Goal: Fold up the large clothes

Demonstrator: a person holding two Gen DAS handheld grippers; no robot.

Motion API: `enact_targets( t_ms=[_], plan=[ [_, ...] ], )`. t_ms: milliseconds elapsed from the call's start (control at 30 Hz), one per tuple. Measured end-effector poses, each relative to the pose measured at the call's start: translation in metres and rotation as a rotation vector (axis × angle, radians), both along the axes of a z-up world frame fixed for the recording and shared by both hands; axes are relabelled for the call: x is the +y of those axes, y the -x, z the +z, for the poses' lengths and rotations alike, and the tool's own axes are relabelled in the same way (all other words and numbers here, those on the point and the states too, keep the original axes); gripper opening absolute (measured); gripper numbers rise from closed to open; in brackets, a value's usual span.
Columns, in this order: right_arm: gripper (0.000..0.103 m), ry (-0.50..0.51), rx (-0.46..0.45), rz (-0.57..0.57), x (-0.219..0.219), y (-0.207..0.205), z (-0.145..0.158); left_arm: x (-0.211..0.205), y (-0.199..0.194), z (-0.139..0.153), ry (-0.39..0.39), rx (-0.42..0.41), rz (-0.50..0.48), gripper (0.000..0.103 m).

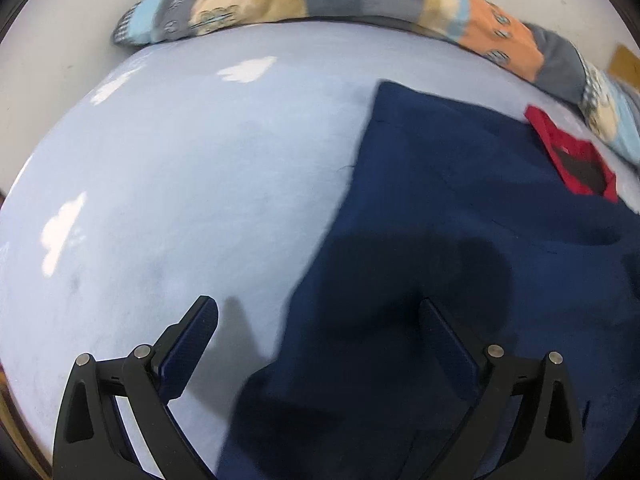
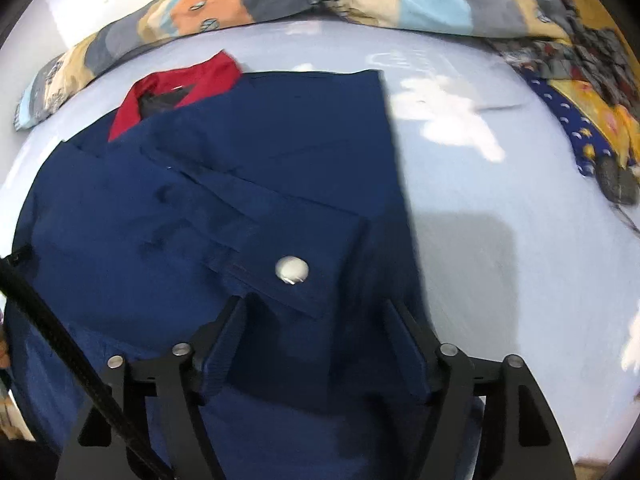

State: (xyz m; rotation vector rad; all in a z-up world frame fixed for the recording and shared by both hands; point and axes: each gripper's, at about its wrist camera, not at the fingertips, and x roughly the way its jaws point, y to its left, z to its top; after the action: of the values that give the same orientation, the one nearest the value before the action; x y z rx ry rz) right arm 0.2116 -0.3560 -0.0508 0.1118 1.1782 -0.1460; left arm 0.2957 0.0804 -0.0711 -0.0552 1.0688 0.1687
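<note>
Two sleeves look already folded across the navy shirt [image 2: 224,184] lying on the bed [image 1: 180,168]; lengthwise folds remain. Left gripper [image 1: 320,320] and right gripper [image 2: 316,316] hover over its near edge, jaws wide, holding nothing.

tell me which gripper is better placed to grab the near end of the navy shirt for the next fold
Probably the right. The right gripper hangs open directly over the navy shirt, by the buttoned cuff. The left gripper straddles the shirt's edge, half over bare sheet.
</note>
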Motion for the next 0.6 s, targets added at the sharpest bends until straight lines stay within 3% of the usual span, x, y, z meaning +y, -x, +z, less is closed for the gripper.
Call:
enact_targets(
  t_ms=[67,200,333,433,600],
  plan=[
    [0.073,0.059,-0.054,0.046,0.012,0.009,0.017,-0.003,0.014,0.021,-0.042,-0.055,-0.014,0.100],
    [0.073,-0.037,-0.081,0.099,0.027,0.020,0.023,-0.024,0.041,0.046,-0.046,-0.140,-0.086,0.100],
    [0.073,-0.070,0.031,0.081,0.030,0.015,-0.005,-0.048,0.052,0.025,-0.007,-0.060,-0.152,0.100],
    [0.073,-0.072,0.015,0.055,0.032,0.021,0.004,-0.057,0.057,0.001,-0.016,0.013,-0.153,0.100],
    [0.074,-0.091,-0.086,0.097,0.049,0.037,0.036,-0.074,0.083,0.022,0.011,-0.089,-0.160,0.100]
  ],
)
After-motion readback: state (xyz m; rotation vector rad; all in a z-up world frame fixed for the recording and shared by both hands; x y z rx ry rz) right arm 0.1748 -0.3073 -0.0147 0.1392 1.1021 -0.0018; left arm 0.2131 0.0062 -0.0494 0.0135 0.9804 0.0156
